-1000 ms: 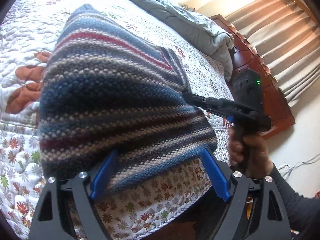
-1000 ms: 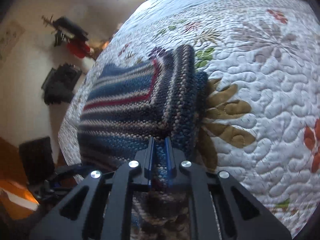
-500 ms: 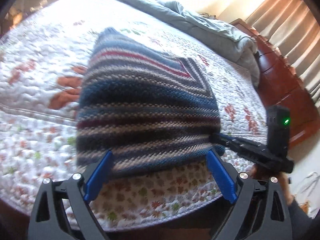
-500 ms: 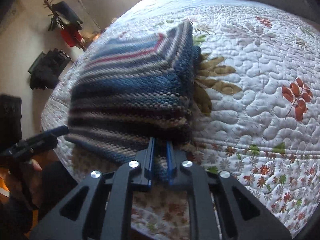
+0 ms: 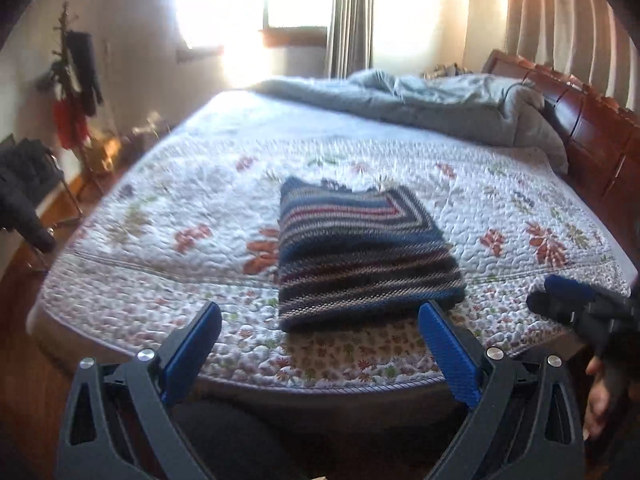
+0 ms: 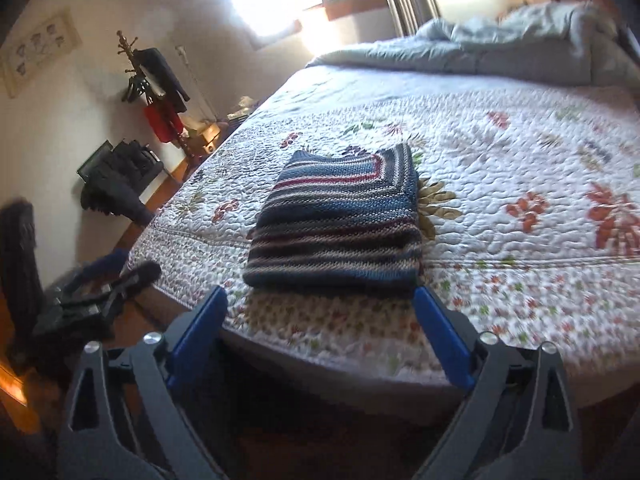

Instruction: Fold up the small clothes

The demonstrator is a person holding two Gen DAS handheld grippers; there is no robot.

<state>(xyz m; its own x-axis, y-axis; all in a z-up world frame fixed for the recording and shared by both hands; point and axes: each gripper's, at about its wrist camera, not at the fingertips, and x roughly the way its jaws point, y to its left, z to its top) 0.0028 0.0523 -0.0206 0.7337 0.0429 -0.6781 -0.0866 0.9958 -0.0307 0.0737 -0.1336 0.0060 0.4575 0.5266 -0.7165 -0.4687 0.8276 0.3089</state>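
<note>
The left gripper (image 5: 320, 344) is standing wide apart with nothing between its blue fingers (image 5: 192, 350); its jaws have just been opening a little more. The right gripper (image 6: 320, 328) is also released: its jaws have just been opening wide and are holding nothing. Both are hanging off the near edge of the bed, pointing down at it.

Just beyond the fingertips, the folded sweater (image 5: 360, 248) is lying flat on the quilt (image 5: 160, 248), near the near edge and about in the middle between the left and right sides. It is apart from both grippers. In the left view the right gripper is showing at the right edge, in a hand (image 5: 600, 396).

Farther away, a grey blanket (image 5: 420, 100) is lying bunched at the far end of the bed, beside the wooden headboard (image 5: 592, 128).
</note>
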